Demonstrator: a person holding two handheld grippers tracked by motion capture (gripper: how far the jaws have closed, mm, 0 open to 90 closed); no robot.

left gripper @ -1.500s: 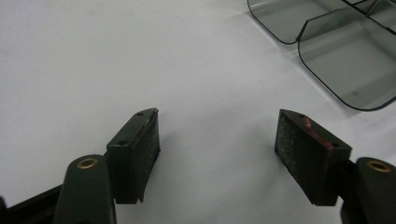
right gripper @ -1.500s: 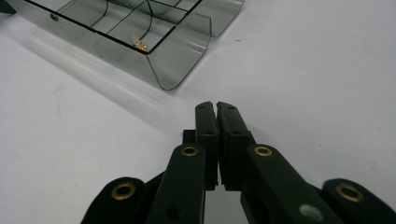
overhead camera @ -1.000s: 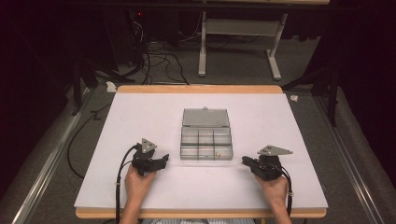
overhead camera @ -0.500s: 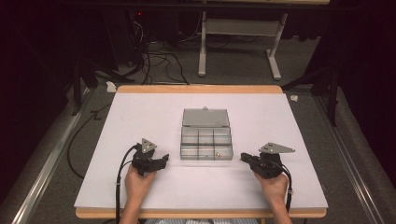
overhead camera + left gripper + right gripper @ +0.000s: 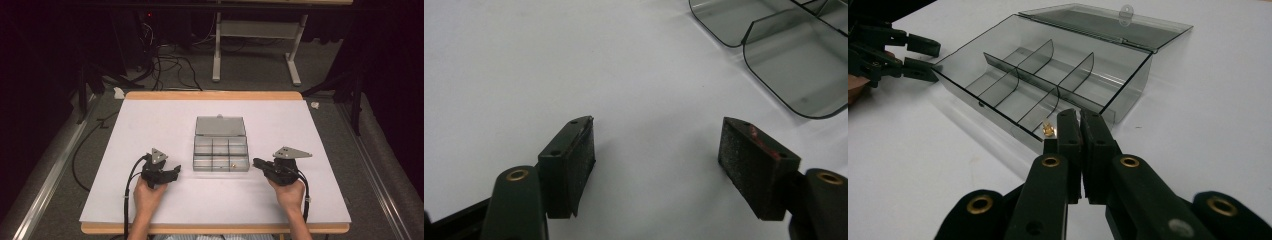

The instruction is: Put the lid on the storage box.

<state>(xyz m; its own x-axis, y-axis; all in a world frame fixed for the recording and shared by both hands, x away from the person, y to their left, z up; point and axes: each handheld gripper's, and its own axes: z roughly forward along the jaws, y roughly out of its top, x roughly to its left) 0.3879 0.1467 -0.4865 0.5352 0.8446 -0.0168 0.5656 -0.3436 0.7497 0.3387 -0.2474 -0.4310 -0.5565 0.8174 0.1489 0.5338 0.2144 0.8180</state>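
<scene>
Item: right gripper (image 5: 1080, 117), held low at the near right of the box; jaws pressed together pad to pad, nothing seen between them. Just beyond and slightly left of its fingertips a small brass-coloured piece (image 5: 1048, 129) is seen lying in the nearest corner compartment of the smoke-grey compartment box (image 5: 1128, 92), behind the clear front wall. In the high view the same piece (image 5: 232, 164) is placed in the front right cell, nearest the right gripper (image 5: 260, 163).

Item: left gripper (image 5: 656, 150), held level over the white table (image 5: 524, 60); jaws set wide apart, nothing between the pads. The box (image 5: 794, 70) is found ahead and to the right of its fingers, well apart.

Item: compartment box (image 5: 221, 152), six cells in two rows, long axis running from one gripper to the other; lid (image 5: 220, 126) opened flat on the far side.

Judgement: the right hand lies much the nearer to the piece; its jaws would have to be parted before any pick
</scene>
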